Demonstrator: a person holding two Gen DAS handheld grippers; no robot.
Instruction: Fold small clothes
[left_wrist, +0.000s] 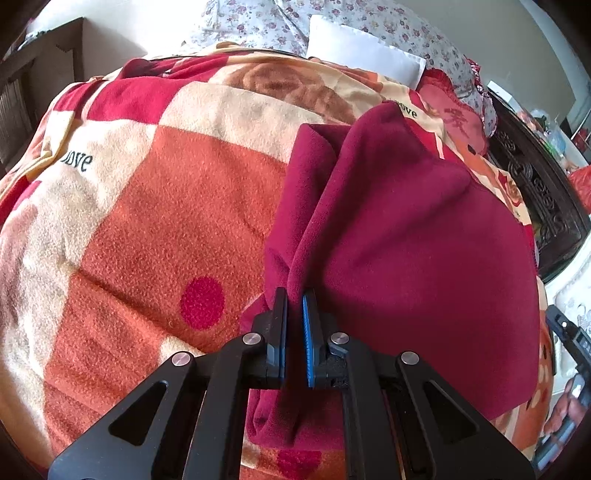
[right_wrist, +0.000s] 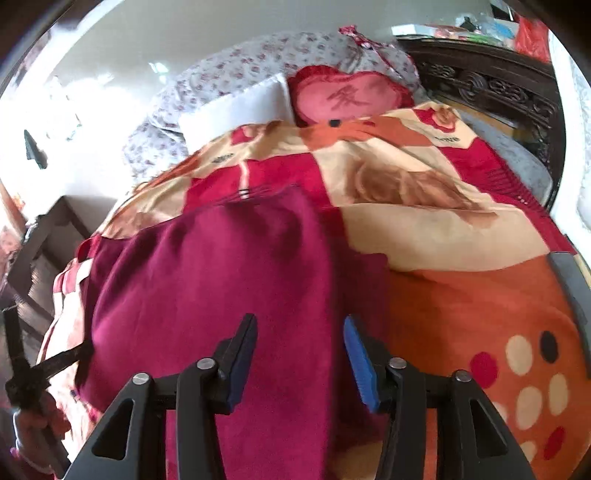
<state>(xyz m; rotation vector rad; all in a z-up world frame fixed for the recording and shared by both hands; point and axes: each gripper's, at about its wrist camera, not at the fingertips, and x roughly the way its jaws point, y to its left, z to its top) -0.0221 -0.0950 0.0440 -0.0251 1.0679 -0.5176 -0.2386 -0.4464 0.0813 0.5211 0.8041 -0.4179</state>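
Observation:
A dark red fleece garment (left_wrist: 406, 236) lies on a patterned orange, red and cream blanket (left_wrist: 155, 221). My left gripper (left_wrist: 294, 301) is shut on a raised fold at the garment's left edge. In the right wrist view the same garment (right_wrist: 221, 280) spreads under my right gripper (right_wrist: 300, 332), which is open just above the cloth, near its right edge. The left gripper's frame (right_wrist: 22, 369) shows at the far left of that view.
A white pillow (right_wrist: 236, 110), a red heart cushion (right_wrist: 347, 96) and a floral quilt (right_wrist: 236, 66) lie at the head of the bed. A dark carved headboard (right_wrist: 491, 85) stands on the right. A dark wooden stand (left_wrist: 40, 74) is on the left.

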